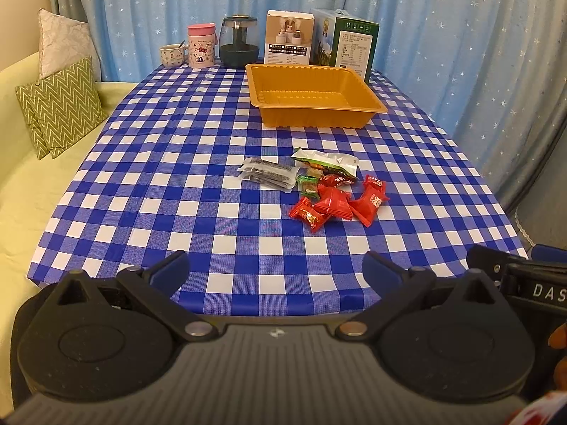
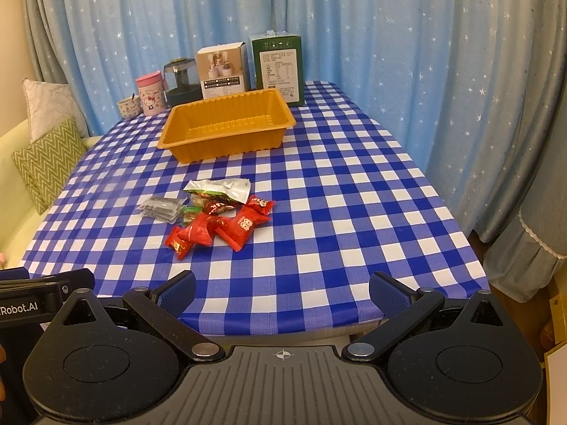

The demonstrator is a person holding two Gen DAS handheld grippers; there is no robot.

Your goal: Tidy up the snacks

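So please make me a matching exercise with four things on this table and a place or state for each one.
Things:
1. orange tray
2. red candies
3. dark packets
4. pink cup

Descriptions:
A. clustered mid-table
B. nothing inside
C. far edge, by the curtain
D. stacked left of the candies

Pairs: 1-B, 2-A, 3-D, 4-C

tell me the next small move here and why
Probably bring the right gripper forward and down over the nearest red candy. Both grippers hang back at the table's near edge with jaws open and empty, the orange tray holds nothing, and the snacks lie in a loose pile before it.
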